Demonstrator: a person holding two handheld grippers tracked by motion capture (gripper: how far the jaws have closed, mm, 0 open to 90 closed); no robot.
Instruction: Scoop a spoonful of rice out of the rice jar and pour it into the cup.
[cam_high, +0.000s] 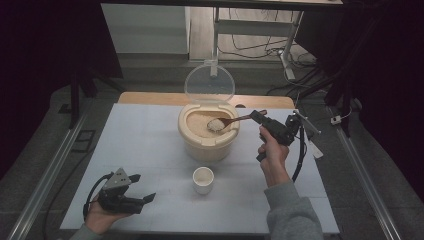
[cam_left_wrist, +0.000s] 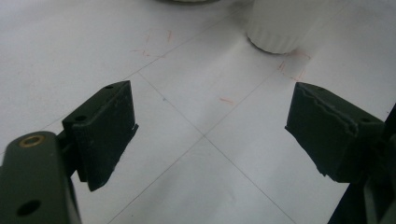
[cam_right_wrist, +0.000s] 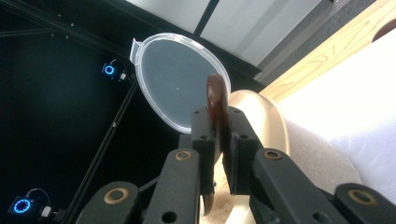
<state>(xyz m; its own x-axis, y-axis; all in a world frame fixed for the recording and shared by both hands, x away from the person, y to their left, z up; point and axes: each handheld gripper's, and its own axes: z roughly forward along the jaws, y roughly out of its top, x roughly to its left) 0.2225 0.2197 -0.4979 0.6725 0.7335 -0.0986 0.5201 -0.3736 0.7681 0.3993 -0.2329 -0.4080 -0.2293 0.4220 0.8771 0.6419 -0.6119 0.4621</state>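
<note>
One spoon (cam_high: 235, 120), one container (cam_high: 208, 136), one cup (cam_high: 203, 179) (perhaps rice-filled).

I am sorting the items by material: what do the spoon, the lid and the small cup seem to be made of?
Spoon: probably wood, brown with a slight sheen. Lid: clear plastic, glossy; the background shows through. Cup: white, matte, ribbed at the base; ceramic or plastic, I cannot tell which.

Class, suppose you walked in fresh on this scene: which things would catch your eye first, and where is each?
The beige rice container at the table's centre, its clear lid standing upright behind it. The right tongs grip a wooden spoon heaped with rice above the container. A small white cup stands in front, and the left tongs rest open at the near left.
</note>
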